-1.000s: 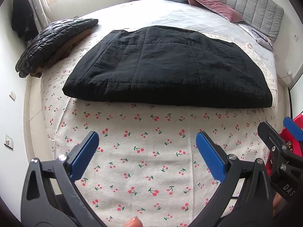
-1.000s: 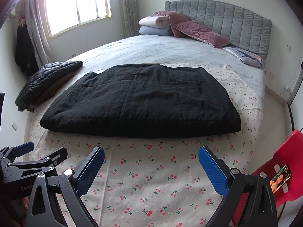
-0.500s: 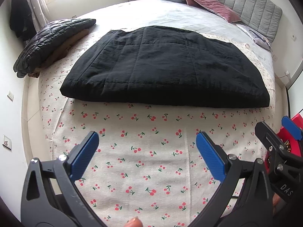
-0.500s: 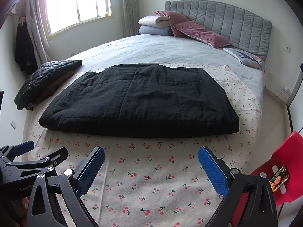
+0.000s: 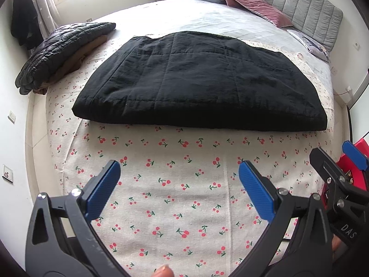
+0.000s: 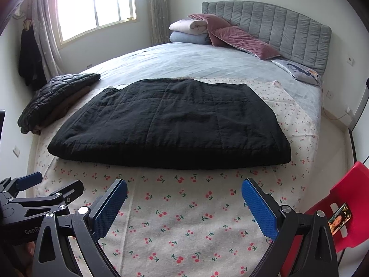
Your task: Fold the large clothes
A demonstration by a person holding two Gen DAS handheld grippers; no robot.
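Black coat (image 5: 198, 80) lies far of both empty, wide-open grippers, left (image 5: 180, 184) and right (image 6: 184, 198); long axis left-right; equidistant.

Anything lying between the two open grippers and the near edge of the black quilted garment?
Nothing: only bare cherry-print sheet separates the left gripper, the right gripper and the black quilted garment, as both wrist views show.

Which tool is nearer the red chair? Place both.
Right. The right tool is beside the red chair, just left of it; the left tool is further left, with the right tool between it and the chair.
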